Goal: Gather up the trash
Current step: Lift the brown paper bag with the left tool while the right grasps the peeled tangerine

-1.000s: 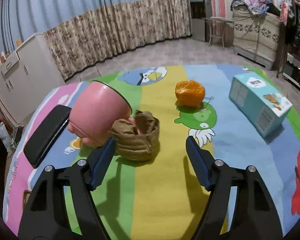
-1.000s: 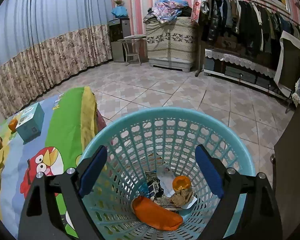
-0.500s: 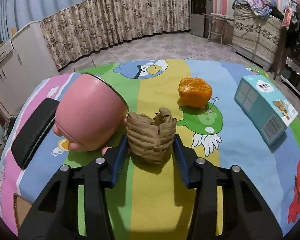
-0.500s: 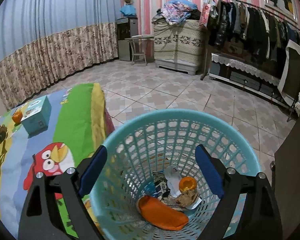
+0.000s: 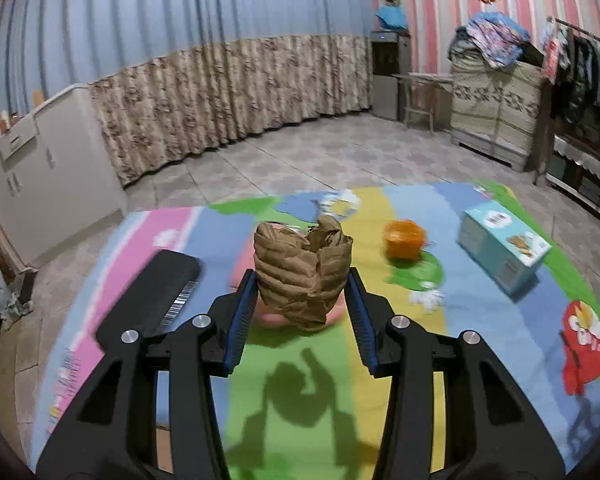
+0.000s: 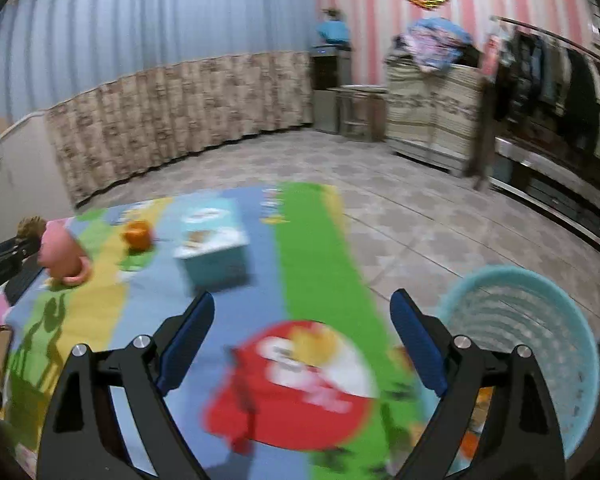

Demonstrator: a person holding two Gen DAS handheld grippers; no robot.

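Crumpled paper [image 5: 303,270] clamped between left tool [image 5: 302,300] pads, raised clear of tabletop [image 5: 292,408], mug [image 6: 62,254] behind. Right tool [image 6: 302,344] spread wide, nothing held; basket [image 6: 540,320] at 3 o'clock.

On the surface [image 6: 308,240], the cup [image 6: 62,254] lies left, the orange [image 6: 138,235] to its right, the box [image 6: 214,242] further right. The basket [image 6: 528,344] stands on the floor [image 6: 440,216], right of the surface.

Left gripper [image 5: 302,300] jaws clamped on crumpled brown paper [image 5: 302,270], lifted above colourful tablecloth [image 5: 480,320]
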